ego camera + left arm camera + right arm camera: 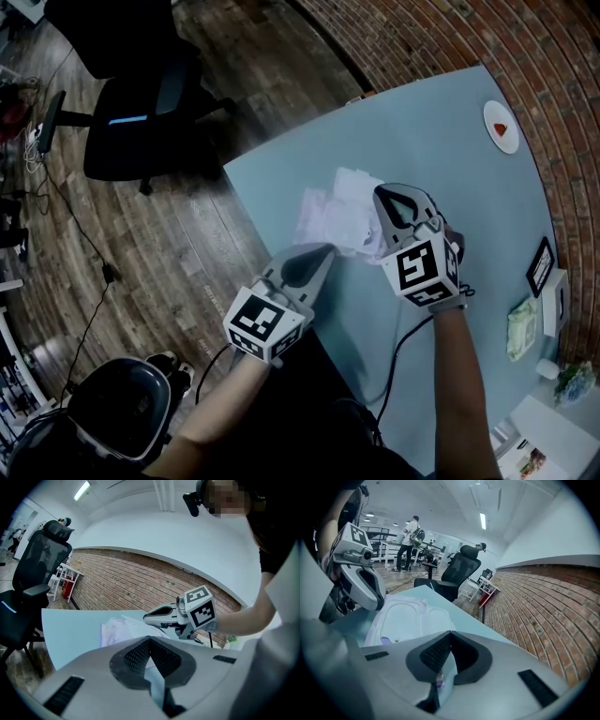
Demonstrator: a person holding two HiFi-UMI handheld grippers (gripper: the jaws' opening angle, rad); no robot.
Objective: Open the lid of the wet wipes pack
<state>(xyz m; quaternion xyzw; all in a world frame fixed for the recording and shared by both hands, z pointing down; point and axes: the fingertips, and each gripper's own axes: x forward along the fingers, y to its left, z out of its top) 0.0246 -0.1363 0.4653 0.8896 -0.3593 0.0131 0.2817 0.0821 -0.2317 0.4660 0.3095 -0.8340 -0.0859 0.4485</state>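
Note:
The white wet wipes pack (333, 211) lies crumpled near the table's left edge, and in the right gripper view its lid (417, 616) shows as a raised oval outline lying flat. My left gripper (326, 251) is at the pack's near edge, its jaws shut on a thin pale strip of the pack (122, 627). My right gripper (382, 195) comes onto the pack from the right side. Its jaws are shut on a thin white film with a purple mark, an edge of the pack (412, 618). Each gripper shows in the other's view, the right gripper (146, 617) and the left gripper (365, 585).
The light blue table (441, 159) runs along a brick wall (450, 37). A white plate (501, 125) sits at the far right, a black frame (541, 265) and a green packet (521, 328) at the near right. A black office chair (141, 122) stands on the wooden floor to the left.

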